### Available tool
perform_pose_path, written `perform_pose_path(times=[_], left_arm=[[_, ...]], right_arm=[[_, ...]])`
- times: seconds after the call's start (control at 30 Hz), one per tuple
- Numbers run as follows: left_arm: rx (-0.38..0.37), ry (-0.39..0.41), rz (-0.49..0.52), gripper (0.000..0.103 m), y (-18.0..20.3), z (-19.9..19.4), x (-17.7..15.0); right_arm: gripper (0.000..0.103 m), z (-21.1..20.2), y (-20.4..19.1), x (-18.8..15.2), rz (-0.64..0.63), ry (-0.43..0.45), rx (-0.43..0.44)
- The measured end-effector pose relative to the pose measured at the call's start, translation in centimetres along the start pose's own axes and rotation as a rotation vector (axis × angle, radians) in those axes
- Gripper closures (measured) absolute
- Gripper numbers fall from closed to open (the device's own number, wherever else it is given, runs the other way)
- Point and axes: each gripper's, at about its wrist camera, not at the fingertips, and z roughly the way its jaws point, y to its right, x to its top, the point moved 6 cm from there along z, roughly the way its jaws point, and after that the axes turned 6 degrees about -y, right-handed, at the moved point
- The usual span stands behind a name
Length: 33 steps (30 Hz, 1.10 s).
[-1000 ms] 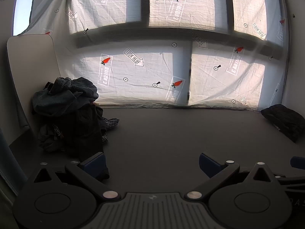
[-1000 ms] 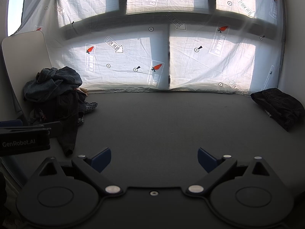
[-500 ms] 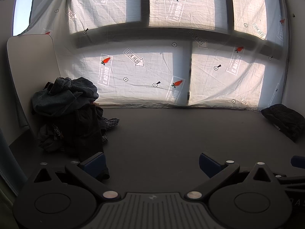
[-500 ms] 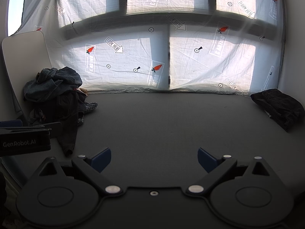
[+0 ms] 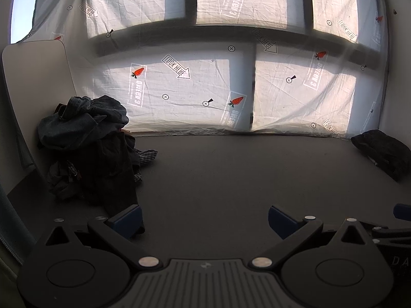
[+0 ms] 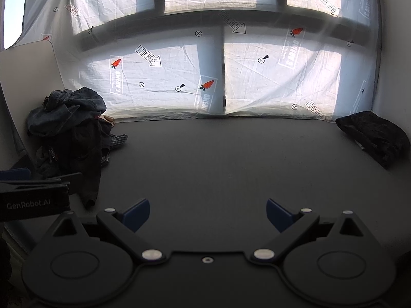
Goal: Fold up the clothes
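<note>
A heap of dark unfolded clothes (image 5: 87, 148), denim on top, lies at the far left of the dark table (image 5: 231, 174); it also shows in the right wrist view (image 6: 69, 133). A dark folded garment (image 5: 382, 151) lies at the far right, also in the right wrist view (image 6: 375, 133). My left gripper (image 5: 204, 220) is open and empty, low over the table, its left finger close to the heap's hanging edge. My right gripper (image 6: 208, 213) is open and empty over the table's near middle. The left gripper's body (image 6: 33, 192) shows at the right wrist view's left edge.
A white plastic sheet (image 5: 205, 84) with printed carrots and arrows covers the window behind the table. A pale upright panel (image 5: 33, 82) stands behind the heap at the left. A wall closes the right side (image 6: 393, 64).
</note>
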Motion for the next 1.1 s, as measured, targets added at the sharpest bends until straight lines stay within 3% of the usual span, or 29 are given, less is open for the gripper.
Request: perform_pose_path(times=[0.37, 0.5, 0.63, 0.8, 1.0, 1.1], left_arm=[[-0.033, -0.094, -0.044, 0.000, 1.9, 6.0, 1.6], [-0.061, -0.140, -0.121, 0.000, 1.4, 8.7, 2.6], [-0.008, -0.166, -0.224, 0.000, -0.5, 11.2, 4.8], [0.022, -0.202, -0.394, 0.000, -3.3, 14.1, 6.5], [0.109, -0.285, -0.566, 0.000, -7.9, 17.6, 6.4], [0.157, -0.294, -0.641, 0.000, -11.2, 19.5, 7.1]], right_arm=[[0.004, 6.0, 3.9, 1.7, 0.073, -0.087, -0.025], [0.002, 10.8, 5.5, 4.2, 0.153, -0.137, 0.015], [0.002, 14.9, 5.8, 8.1, 0.166, -0.171, 0.062], [0.001, 19.5, 5.6, 11.9, 0.153, -0.138, 0.145], [0.003, 24.8, 3.1, 15.4, 0.138, -0.177, 0.293], [0.014, 27.8, 0.3, 17.0, 0.153, -0.227, 0.403]])
